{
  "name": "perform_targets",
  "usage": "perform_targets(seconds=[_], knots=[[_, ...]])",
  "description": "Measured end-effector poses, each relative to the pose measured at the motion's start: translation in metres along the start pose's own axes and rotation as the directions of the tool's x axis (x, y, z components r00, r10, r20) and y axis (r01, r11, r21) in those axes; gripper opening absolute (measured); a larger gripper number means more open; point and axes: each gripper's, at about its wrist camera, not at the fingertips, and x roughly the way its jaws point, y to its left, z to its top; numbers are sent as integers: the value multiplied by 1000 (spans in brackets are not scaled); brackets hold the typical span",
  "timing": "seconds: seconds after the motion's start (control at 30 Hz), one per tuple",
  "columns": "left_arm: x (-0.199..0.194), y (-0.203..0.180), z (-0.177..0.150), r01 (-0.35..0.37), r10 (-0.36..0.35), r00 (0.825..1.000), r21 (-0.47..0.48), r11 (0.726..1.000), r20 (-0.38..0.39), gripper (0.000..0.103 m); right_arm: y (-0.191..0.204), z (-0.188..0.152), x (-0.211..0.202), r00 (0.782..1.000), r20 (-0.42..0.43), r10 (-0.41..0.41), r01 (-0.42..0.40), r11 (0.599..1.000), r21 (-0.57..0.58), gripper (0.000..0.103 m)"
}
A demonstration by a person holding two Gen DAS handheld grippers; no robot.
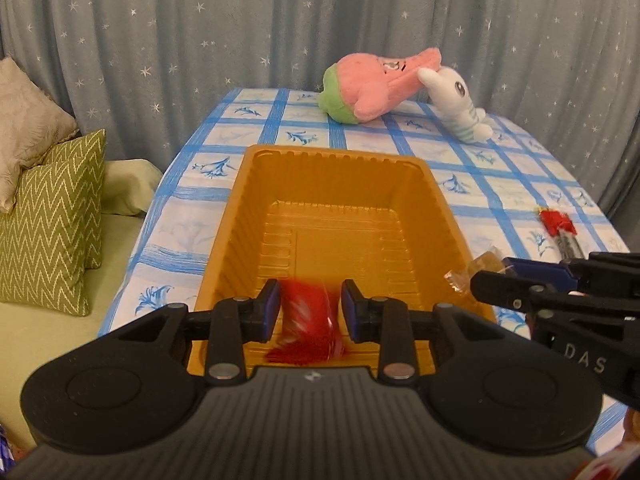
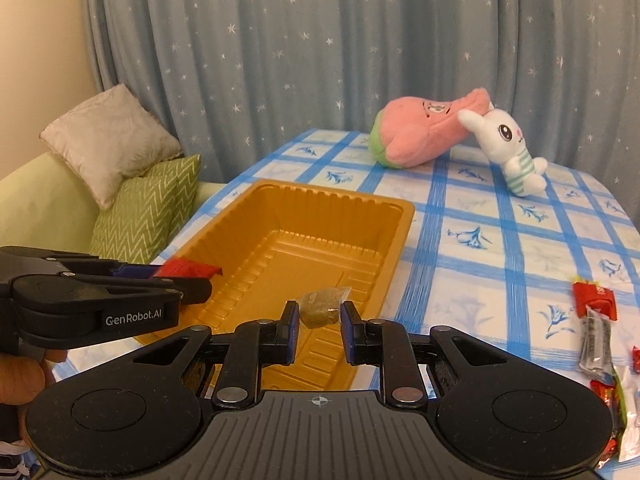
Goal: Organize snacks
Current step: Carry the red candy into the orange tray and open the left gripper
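On the blue checked desk [image 2: 500, 216] sits a gold tray [image 1: 240, 208], and above it the left gripper [image 1: 308, 312] pinches a red snack [image 1: 308, 320] while the right gripper [image 2: 320, 320] pinches a brown candy [image 2: 320, 306].

One orange tray [image 2: 400, 224], two plush toys [image 2: 424, 136], two cushions [image 2: 116, 148], and several wrapped snacks [image 2: 596, 336] at the table's edge.

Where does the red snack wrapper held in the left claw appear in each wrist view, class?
Left wrist view: the red snack wrapper sits bottom centre, blurred, between the left claw's pads, over the gold tray.
Right wrist view: the wrapper is at mid-left, sticking out of the left claw above the tray's near-left rim.
Shared landmark: the pink plush.
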Motion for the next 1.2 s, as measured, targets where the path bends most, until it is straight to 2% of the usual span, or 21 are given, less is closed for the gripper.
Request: perform_targets(seconds=[0.07, 0.5, 0.53, 0.6, 0.63, 0.8, 1.0, 1.2], knots=[[0, 3, -2, -3, 3, 1000, -1, 1000, -1, 34, 0, 0, 2, 1000, -4, -2, 2, 1000, 3, 22], [-14, 18, -10, -31, 31, 999, -38, 999, 11, 37, -6, 0, 8, 999, 1, 32, -33, 999, 34, 24], [-15, 19, -10, -31, 32, 999, -42, 999, 12, 37, -7, 0, 9, 999, -2, 45, -45, 998, 35, 29], [-18, 20, -10, -32, 32, 999, -47, 998, 14, 39, -8, 0, 7, 999, 5, 38, -38, 999, 38, 71], [-20, 20, -11, -32, 33, 999, -49, 998, 16, 40, -10, -1, 4, 999, 20, 31, -32, 998, 46, 75], [-35, 15, -12, -25, 26, 999, -59, 998, 28, 43, -17, -8, -15, 1000, 21, -6, 5, 999, 47, 76], [-59, -4, -15, -5, 7, 999, -44, 999, 43, 51, -32, -25, -57, 997, 17, -82, 80, 993, 88, 76], [-86, -34, -21, 27, -25, 998, -35, 999, 59, 62, -46, -41, -105, 988, 35, -153, 147, 980, 132, 76]])
